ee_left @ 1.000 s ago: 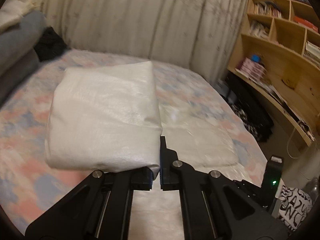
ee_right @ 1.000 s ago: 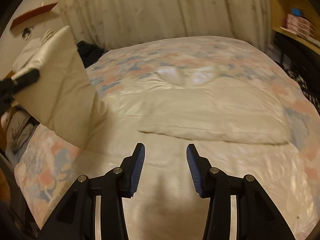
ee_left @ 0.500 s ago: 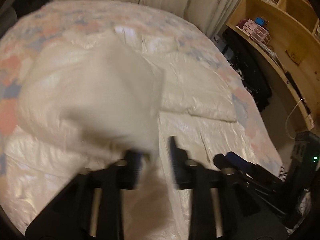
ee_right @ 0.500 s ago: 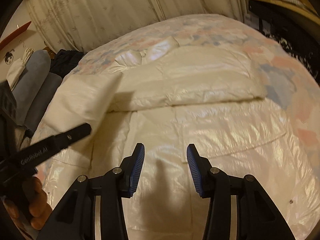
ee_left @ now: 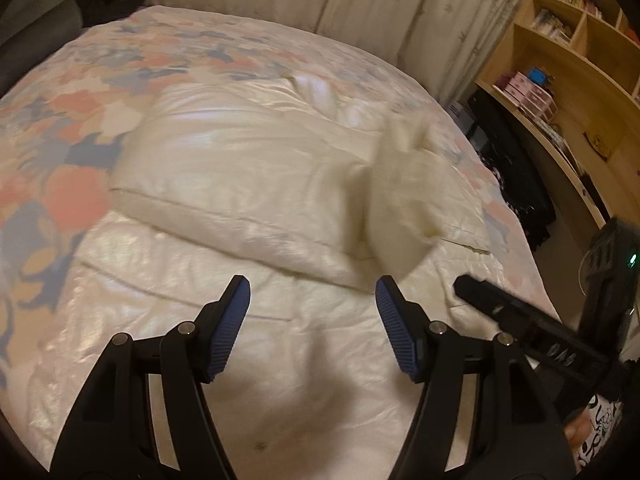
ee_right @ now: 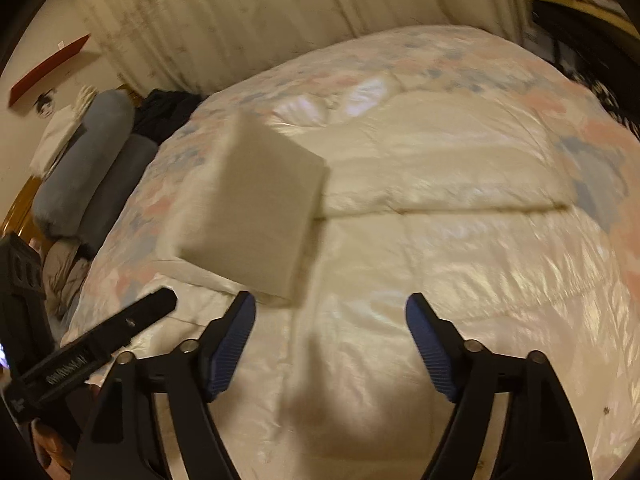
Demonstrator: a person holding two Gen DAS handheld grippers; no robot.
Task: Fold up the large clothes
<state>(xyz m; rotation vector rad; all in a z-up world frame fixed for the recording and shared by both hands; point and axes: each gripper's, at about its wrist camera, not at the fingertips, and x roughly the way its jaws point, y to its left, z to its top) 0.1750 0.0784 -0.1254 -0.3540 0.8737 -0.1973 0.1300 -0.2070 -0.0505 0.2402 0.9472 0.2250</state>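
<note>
A large shiny cream padded garment [ee_left: 248,184] lies spread on the bed, its upper part folded over the lower. A loose cream flap of it [ee_left: 404,200] is blurred in mid-air above the garment, touching neither gripper; the right wrist view shows the flap [ee_right: 256,216] left of centre. My left gripper [ee_left: 312,292] hovers low over the near part of the garment, its jaws opening with nothing between them. My right gripper [ee_right: 331,304] is over the same near part, jaws opening wide and empty. Each gripper shows at the edge of the other's view: right gripper [ee_left: 500,312], left gripper [ee_right: 120,336].
The bed's floral cover [ee_left: 72,128] shows around the garment. Wooden shelves [ee_left: 560,80] with books and boxes stand to the right, and a pale curtain [ee_left: 360,4] hangs behind. Grey bolsters [ee_right: 88,152] and dark clothing [ee_right: 168,112] lie at the bed's far left.
My left gripper held the cream flap up, then let it go, opened and sank toward the bed. The flap now drops free. My right gripper has opened much wider.
</note>
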